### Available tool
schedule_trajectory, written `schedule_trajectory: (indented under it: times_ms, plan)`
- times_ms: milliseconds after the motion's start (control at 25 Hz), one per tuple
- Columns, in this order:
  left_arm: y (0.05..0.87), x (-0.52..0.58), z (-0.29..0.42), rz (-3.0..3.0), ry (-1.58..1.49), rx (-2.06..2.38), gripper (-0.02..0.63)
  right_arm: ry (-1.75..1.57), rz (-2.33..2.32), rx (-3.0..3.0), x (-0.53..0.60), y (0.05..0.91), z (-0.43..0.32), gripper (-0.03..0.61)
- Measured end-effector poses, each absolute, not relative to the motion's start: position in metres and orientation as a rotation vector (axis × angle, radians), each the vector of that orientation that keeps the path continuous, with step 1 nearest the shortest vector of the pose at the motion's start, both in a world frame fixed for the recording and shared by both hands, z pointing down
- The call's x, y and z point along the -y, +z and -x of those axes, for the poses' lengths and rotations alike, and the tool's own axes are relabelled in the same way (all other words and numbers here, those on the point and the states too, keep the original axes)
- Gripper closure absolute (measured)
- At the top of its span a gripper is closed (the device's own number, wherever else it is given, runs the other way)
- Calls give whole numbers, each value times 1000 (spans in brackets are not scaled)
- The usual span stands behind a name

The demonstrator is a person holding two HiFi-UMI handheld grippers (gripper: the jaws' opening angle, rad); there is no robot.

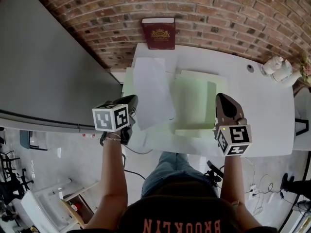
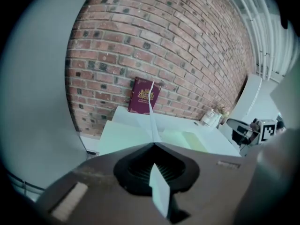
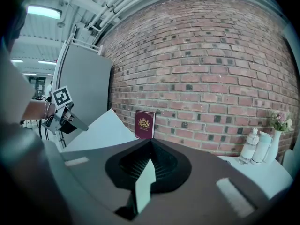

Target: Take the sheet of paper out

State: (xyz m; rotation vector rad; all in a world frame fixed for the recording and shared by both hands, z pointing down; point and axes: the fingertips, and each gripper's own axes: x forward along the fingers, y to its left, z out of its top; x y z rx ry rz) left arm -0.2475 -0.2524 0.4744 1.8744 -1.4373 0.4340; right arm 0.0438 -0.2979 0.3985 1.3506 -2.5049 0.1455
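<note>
Pulling the sheet [image 1: 153, 89] free wants a smooth lift: left hand-held gripper [image 1: 132, 101] grips its edge, sheet hanging over the folder [image 1: 194, 103] on the desk [image 1: 265, 106]; right hand-held gripper [image 1: 223, 100], clamped on the folder, should keep it steady.

Looks like a loft-style office. Bare brick wall [image 1: 218, 8] at twelve o'clock, white desk [image 1: 272, 110] before it, grey partition [image 1: 43, 72] at nine
</note>
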Motion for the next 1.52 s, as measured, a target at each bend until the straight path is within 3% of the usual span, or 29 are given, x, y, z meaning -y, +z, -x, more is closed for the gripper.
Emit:
schedule_trajectory:
  times_ms: [600,1520]
  plan:
    - [397,259,239,-2068,381,1694,614,32,-1384,2569,308,355,-41,578]
    - [268,272,190,-2452,6,1970,614,-161,-1478,2610,309,287,-67,578]
